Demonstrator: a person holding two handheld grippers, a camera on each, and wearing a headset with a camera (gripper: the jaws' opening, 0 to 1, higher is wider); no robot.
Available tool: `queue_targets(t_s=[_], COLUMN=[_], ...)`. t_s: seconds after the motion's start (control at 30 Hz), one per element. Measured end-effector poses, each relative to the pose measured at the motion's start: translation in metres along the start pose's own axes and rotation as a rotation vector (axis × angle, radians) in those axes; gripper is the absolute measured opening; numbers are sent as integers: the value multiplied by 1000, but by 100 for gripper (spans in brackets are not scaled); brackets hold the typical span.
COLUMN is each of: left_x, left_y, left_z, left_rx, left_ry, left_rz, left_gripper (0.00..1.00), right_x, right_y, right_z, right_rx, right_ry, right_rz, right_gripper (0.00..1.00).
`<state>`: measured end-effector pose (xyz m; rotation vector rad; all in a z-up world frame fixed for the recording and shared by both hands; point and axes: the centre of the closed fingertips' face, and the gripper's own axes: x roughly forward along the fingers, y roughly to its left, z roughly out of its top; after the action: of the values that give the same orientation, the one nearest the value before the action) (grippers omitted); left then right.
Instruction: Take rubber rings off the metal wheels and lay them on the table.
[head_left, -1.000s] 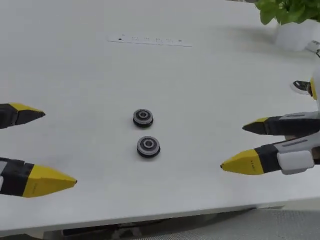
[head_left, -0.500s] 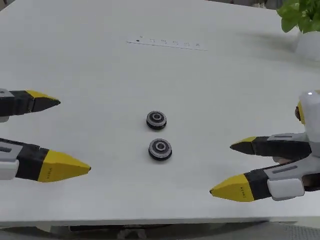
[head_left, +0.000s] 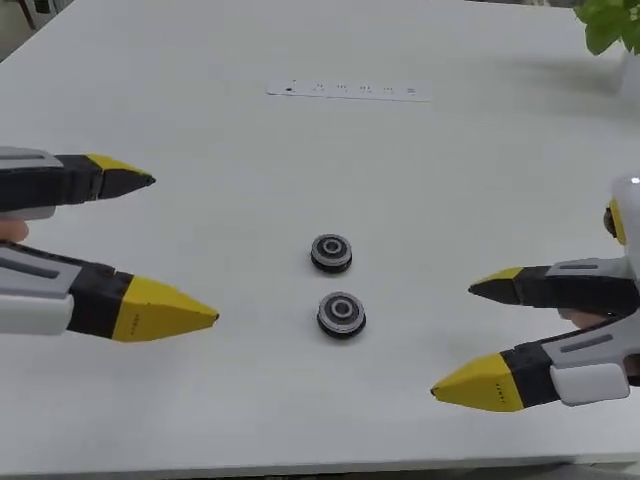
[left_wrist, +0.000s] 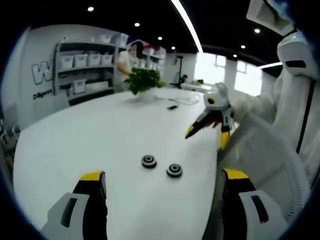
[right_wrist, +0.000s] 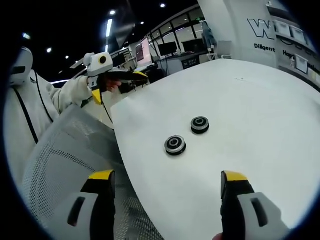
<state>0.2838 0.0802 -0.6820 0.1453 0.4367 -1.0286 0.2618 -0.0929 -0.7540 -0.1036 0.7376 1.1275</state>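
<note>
Nearest to me, both tools were released. The left gripper (head_left: 183, 248) and the right gripper (head_left: 451, 341) each had the jaws wide apart and held nothing. They hung over the white table (head_left: 300, 170), one on each side, well apart from the work.

Between them lay the near wheel (head_left: 341, 314), flat on the table and not far from the front edge. Its rubber ring (head_left: 341, 335) looked dark around the metal, so I judged it was not yet taken off. Just behind it lay the far wheel (head_left: 331, 252), close to the first one but not touching, and also with its ring on.

The danger I saw was this. The wheels were small and the table looked smooth, and the jaw tips were pointed. If only one gripper pulled at a ring, the whole wheel could slide or tip on its side and roll toward the edge. Because the two wheels lay so close, a wide jaw coming down on one could push the other away. A tight ring could also slip from the tips and jump off.

Further away were a socket strip (head_left: 348, 90) and a plant (head_left: 610, 20), both well apart from the work.
</note>
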Motion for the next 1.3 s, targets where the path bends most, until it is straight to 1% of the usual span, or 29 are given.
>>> queue_targets(t_s=[0.03,0.07,0.1,0.2,0.3,0.37,0.43,0.5,0.57,0.6,0.67,0.73,0.77,0.8,0.87,0.93,0.97,1.03,1.07,1.13,1.2,1.27,1.3], left_x=[3,4,7,17,26,33,40,45,49,51,55,59,60,61,63,67,69,73,75,79,81,83,83], left_y=[1,1,1,5,2,0,2,3,3,4,10,16,17,18,19,18,18,14,12,9,5,3,2], left_z=[6,8,14,25,36,39,42,48,55,57,64,74,79,80,82,80,78,70,65,56,50,44,42], left_rx=[6,8,16,28,38,58,76,85,92,94,104,113,120,116,113,116,117,116,110,100,104,110,110], left_ry=[-9,-12,-21,-31,-50,-44,-32,-38,-56,-59,-73,-100,-122,-129,-140,-142,-139,-136,-134,-126,-115,-107,-111], left_rz=[-3,-5,-11,-9,-30,-51,-54,-57,-69,-69,-59,-50,-53,-52,-54,-59,-61,-73,-83,-97,-103,-110,-116], left_gripper=[98,98,98,97,97,97,97,97,96,96,96,96,96,95,95,95,95,95,94,91,89,88,88], right_x=[0,-1,-1,1,2,3,4,5,7,7,10,12,12,13,14,16,17,21,23,29,34,38,40], right_y=[-1,-2,-3,-5,-7,-9,-11,-12,-10,-10,-11,-14,-15,-15,-15,-16,-15,-14,-13,-10,-9,-9,-11], right_z=[2,4,6,13,18,22,27,33,46,48,59,68,71,76,87,96,104,114,116,111,105,97,89], right_rx=[-1,-2,-2,-6,-25,-29,-29,-29,-60,-66,-90,-112,-118,-126,-150,-161,-175,-180,-176,-177,-180,-179,-169], right_ry=[-5,-11,-16,-26,-30,-40,-47,-51,-58,-59,-58,-50,-46,-46,-62,-74,-99,-152,-166,-174,-172,-161,-140], right_rz=[0,0,0,10,13,12,13,14,20,21,20,16,16,17,16,12,11,27,32,44,50,54,49], right_gripper=[84,83,83,82,82,82,81,81,81,81,81,81,81,80,80,80,80,79,78,74,72,71,70])
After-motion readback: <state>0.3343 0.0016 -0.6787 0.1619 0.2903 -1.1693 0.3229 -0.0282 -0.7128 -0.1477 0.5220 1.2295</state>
